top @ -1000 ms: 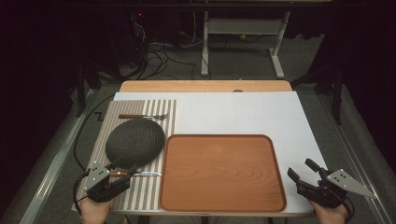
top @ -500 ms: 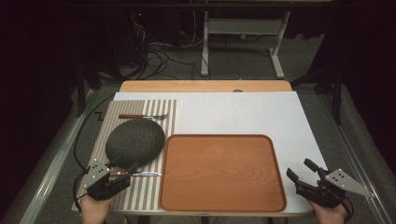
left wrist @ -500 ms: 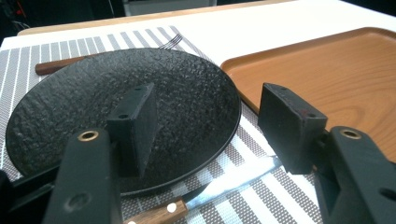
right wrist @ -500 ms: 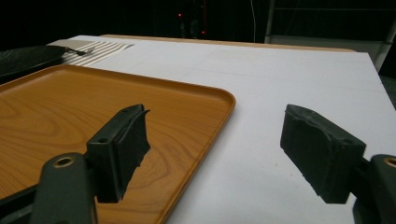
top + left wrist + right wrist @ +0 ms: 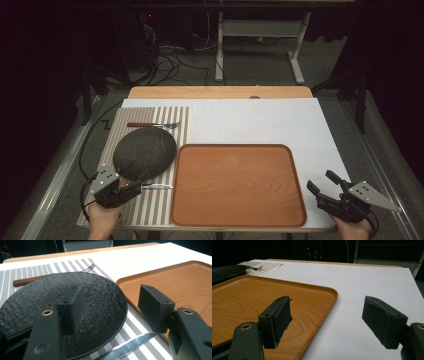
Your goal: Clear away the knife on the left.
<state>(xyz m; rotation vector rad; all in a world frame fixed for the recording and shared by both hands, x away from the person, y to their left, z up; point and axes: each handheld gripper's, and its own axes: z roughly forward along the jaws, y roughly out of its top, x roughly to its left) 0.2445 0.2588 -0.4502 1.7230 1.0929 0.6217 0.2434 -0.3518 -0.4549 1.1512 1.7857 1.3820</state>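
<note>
A dark textured plate (image 5: 145, 152) lies on the striped placemat (image 5: 150, 210), with a wooden-handled fork (image 5: 152, 124) beyond it and a knife (image 5: 157, 186) on its near side. My left gripper (image 5: 137, 184) rests at the plate's near rim, open. In the left gripper view one pad stands over the plate (image 5: 100, 295) and the other beside the tray (image 5: 175, 277), with the knife blade (image 5: 130, 346) below the left gripper (image 5: 112, 305). My right gripper (image 5: 322, 181) hovers open off the tray's near right corner; nothing sits between the pads of the right gripper (image 5: 329, 317).
A bare wooden tray (image 5: 237, 185) takes up the table's near middle, and its corner (image 5: 322, 293) shows in the right gripper view. White table surface (image 5: 260, 120) lies behind and to the right. Cables and a desk frame (image 5: 255, 55) are on the floor beyond.
</note>
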